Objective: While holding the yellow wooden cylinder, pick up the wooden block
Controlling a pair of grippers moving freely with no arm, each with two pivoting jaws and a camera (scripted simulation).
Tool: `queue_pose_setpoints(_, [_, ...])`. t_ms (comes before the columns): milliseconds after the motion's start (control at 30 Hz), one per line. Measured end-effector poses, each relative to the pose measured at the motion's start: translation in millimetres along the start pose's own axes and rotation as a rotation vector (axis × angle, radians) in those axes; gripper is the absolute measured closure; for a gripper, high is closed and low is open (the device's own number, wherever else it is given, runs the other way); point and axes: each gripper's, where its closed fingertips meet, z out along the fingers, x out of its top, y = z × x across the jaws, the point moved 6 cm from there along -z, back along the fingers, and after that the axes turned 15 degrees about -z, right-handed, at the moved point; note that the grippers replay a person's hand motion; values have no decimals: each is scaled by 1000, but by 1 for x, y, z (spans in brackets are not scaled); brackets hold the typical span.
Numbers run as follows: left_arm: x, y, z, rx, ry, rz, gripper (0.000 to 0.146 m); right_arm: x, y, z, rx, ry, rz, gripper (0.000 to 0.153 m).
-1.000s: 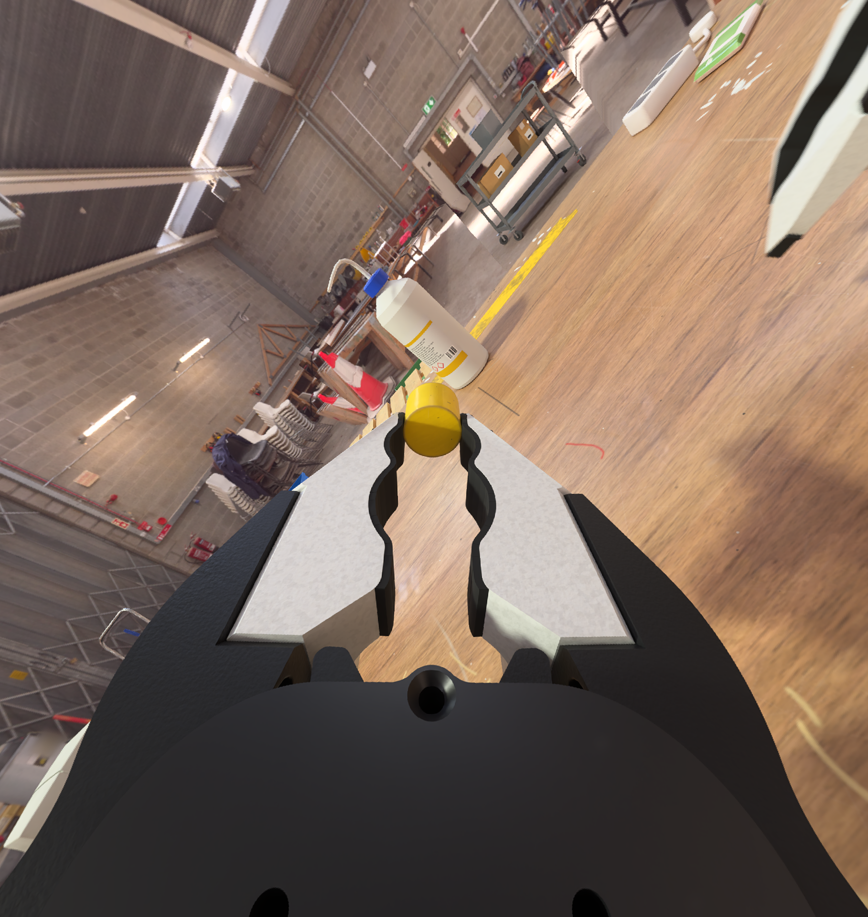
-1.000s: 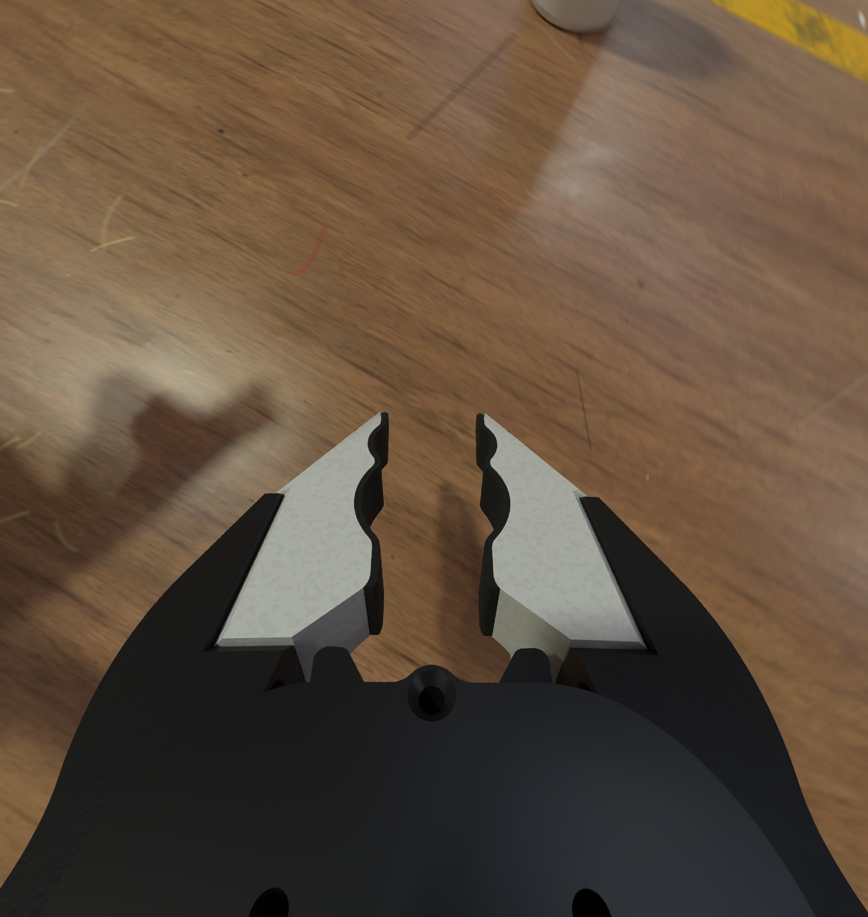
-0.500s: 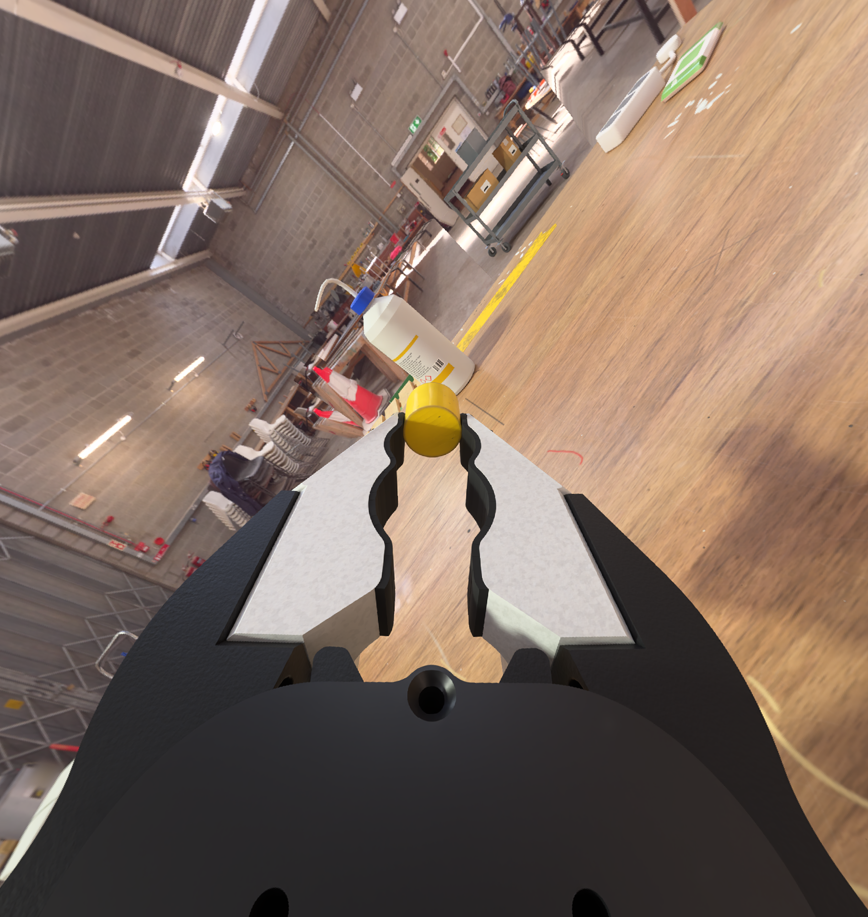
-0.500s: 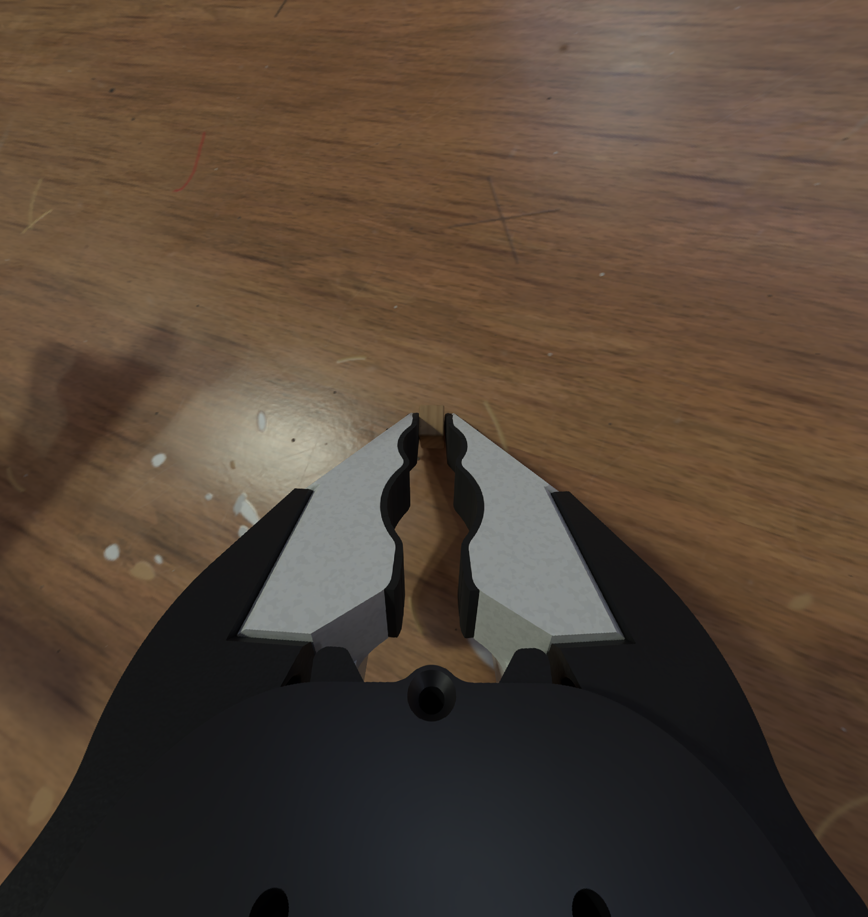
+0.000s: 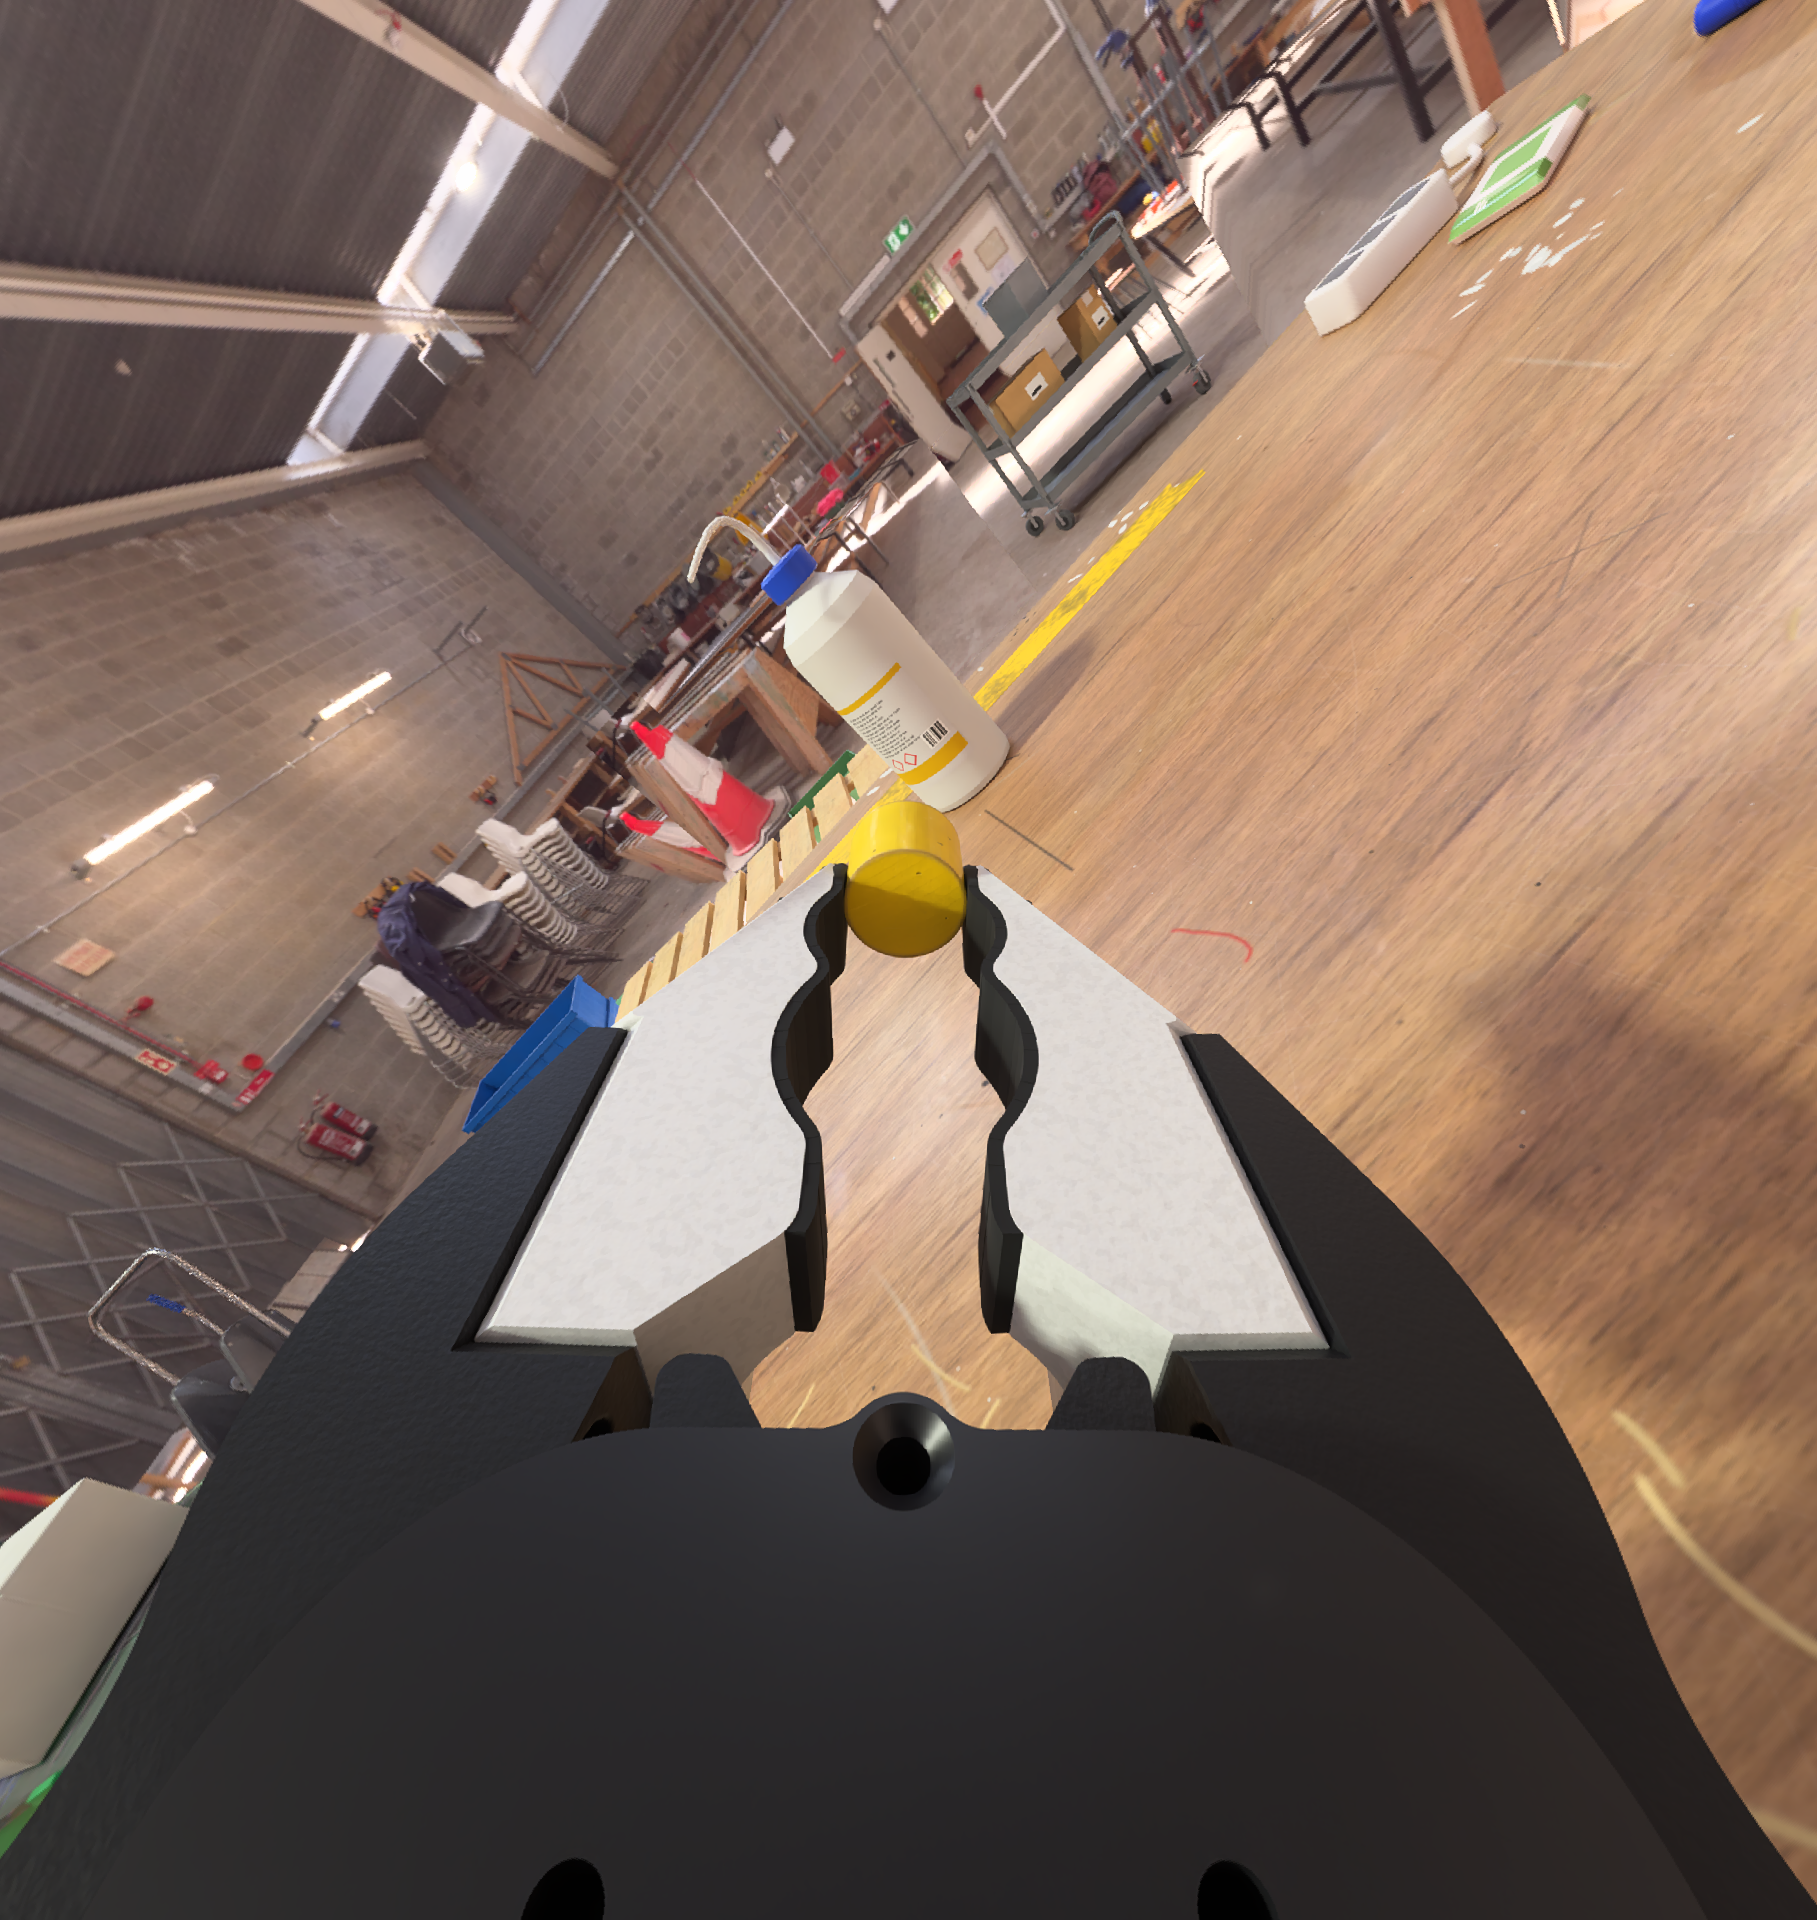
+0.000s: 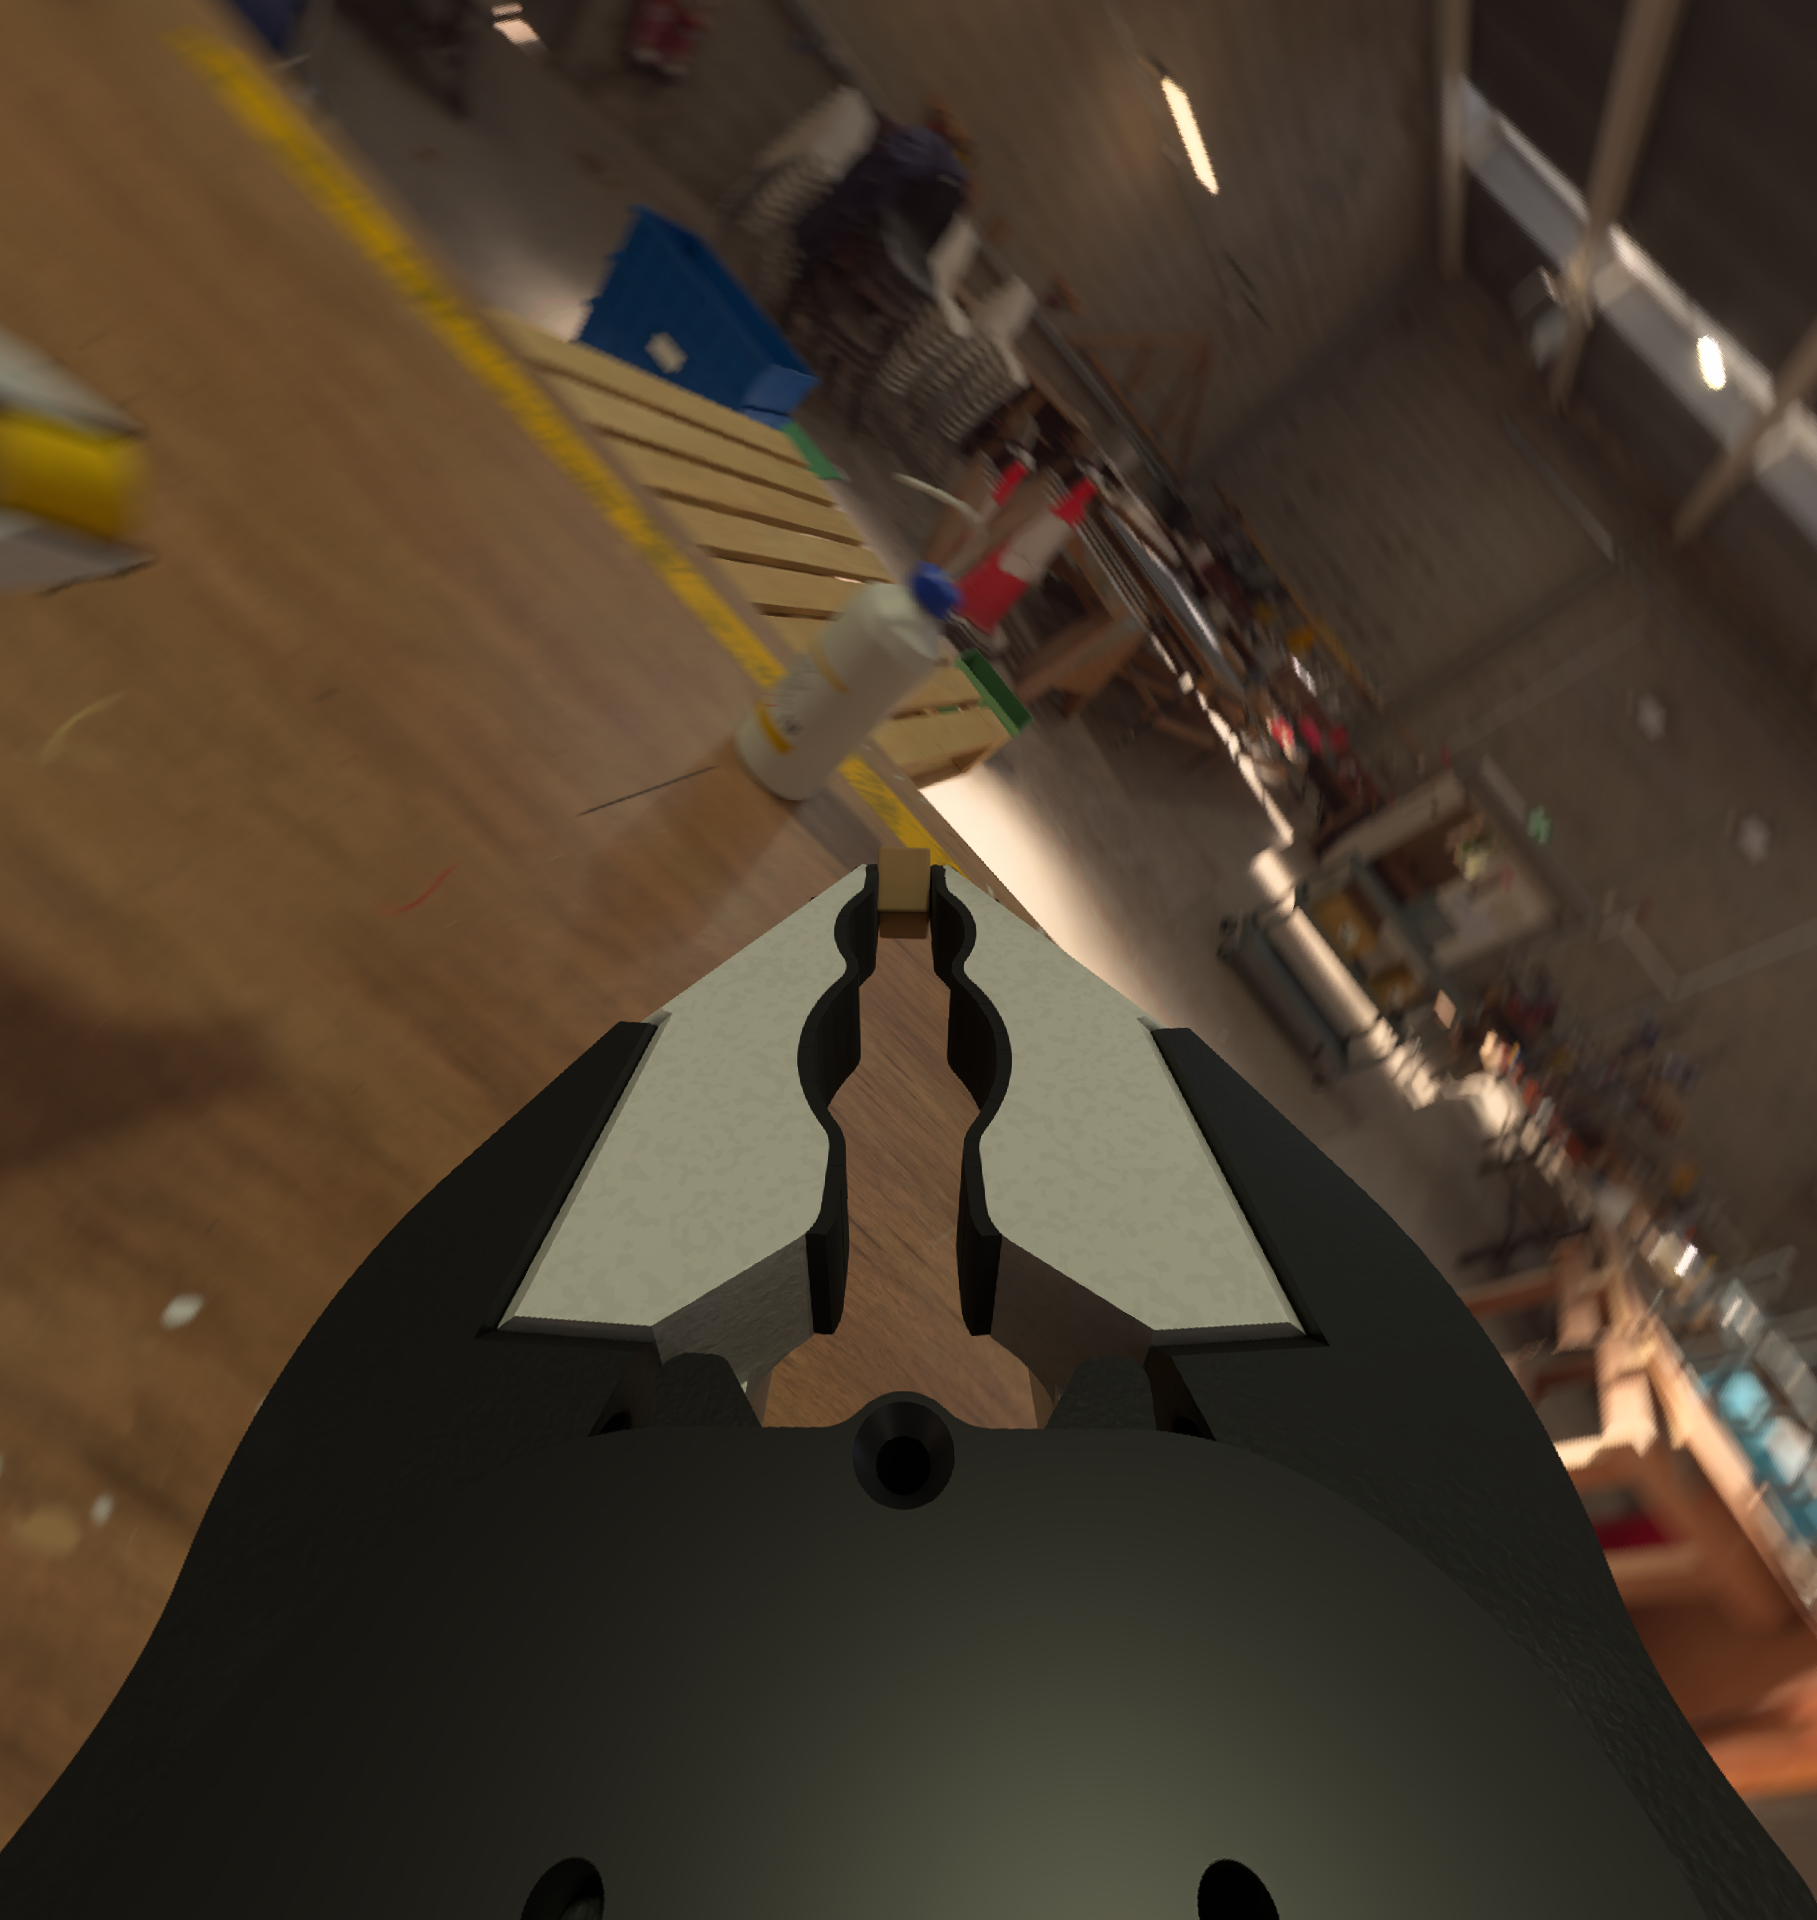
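My left gripper (image 5: 904, 891) is shut on the yellow wooden cylinder (image 5: 904, 896), pinched between its fingertips above the wooden table (image 5: 1455, 831). My right gripper (image 6: 904, 896) is shut on a small tan wooden block (image 6: 904, 896), held at its fingertips above the table (image 6: 260, 727). In the right wrist view the left gripper with the yellow cylinder (image 6: 57, 483) shows blurred at the left edge.
A white squeeze bottle with a blue cap (image 5: 883, 691) stands near the table's edge past the cylinder; it also shows in the right wrist view (image 6: 842, 686). A white block (image 5: 1382, 265) and a green-and-white board (image 5: 1522, 166) lie at the far end.
My right gripper closed on the wooden block, lifted it off the table and tilted up to look across the room. My left gripper kept the cylinder and shifted slightly.
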Motion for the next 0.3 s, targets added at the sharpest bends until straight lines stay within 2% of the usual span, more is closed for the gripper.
queue_pose_setpoints(67, [-1,-1,0,-1,-1,-8,125,13,-49,-6,107,33,-161,144])
queue_pose_setpoints(133, [-3,-3,0,-4,-5,-19,125,11,-105,-8,242,16,-241,144])
queue_pose_setpoints(233, [-4,-5,-1,-14,-5,-32,125,-6,-174,-5,461,-48,-234,144])
queue_pose_setpoints(300, [-4,-5,0,-15,-8,-35,125,-12,-198,0,602,-62,-148,144])
